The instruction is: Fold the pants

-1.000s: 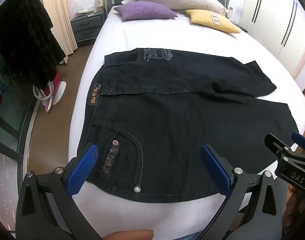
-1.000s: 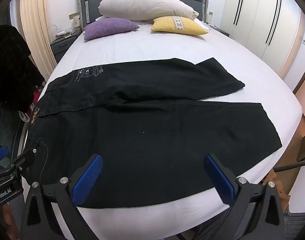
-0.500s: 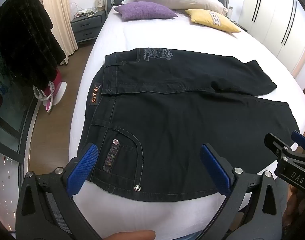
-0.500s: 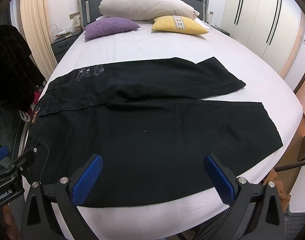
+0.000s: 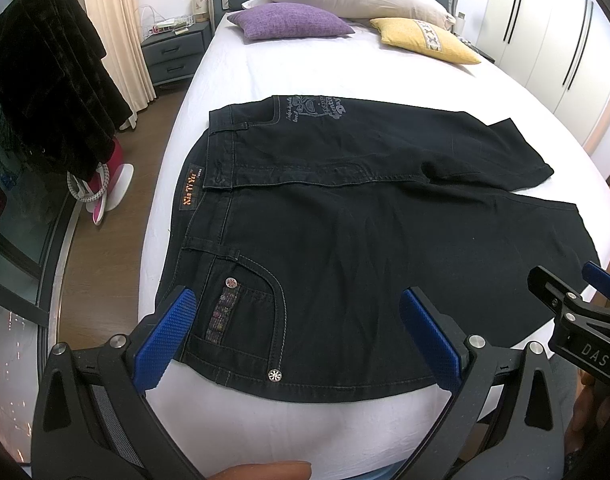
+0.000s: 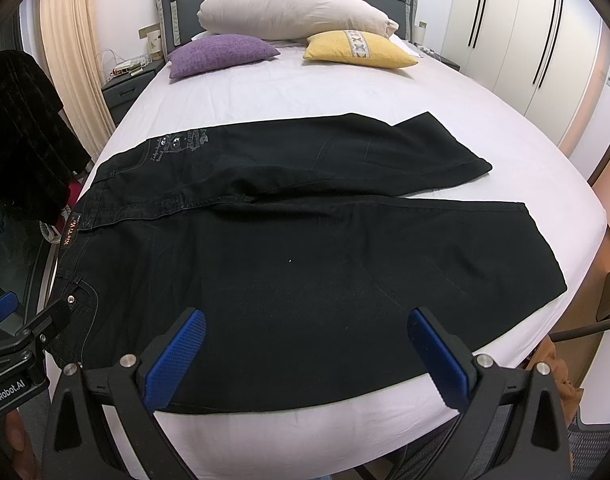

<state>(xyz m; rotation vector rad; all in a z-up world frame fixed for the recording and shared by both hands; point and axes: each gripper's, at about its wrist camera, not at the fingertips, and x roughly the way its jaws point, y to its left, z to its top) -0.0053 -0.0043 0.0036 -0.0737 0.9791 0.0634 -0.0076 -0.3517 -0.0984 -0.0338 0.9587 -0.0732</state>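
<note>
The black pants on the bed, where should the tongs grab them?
Grab the black pants by the near edge, coming from the foot of the bed. The left tongs hang over the waist pocket, the right tongs over the near leg; both edges lie flat.

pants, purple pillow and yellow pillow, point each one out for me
pants (image 6: 305, 264), right wrist view, on the flat dark cloth of the near leg
purple pillow (image 6: 221, 54), right wrist view, middle of its top face
yellow pillow (image 5: 425, 40), left wrist view, middle of its top face

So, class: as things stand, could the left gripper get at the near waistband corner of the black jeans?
Probably yes: the left gripper is open just above that corner of the black jeans, nothing between.
</note>
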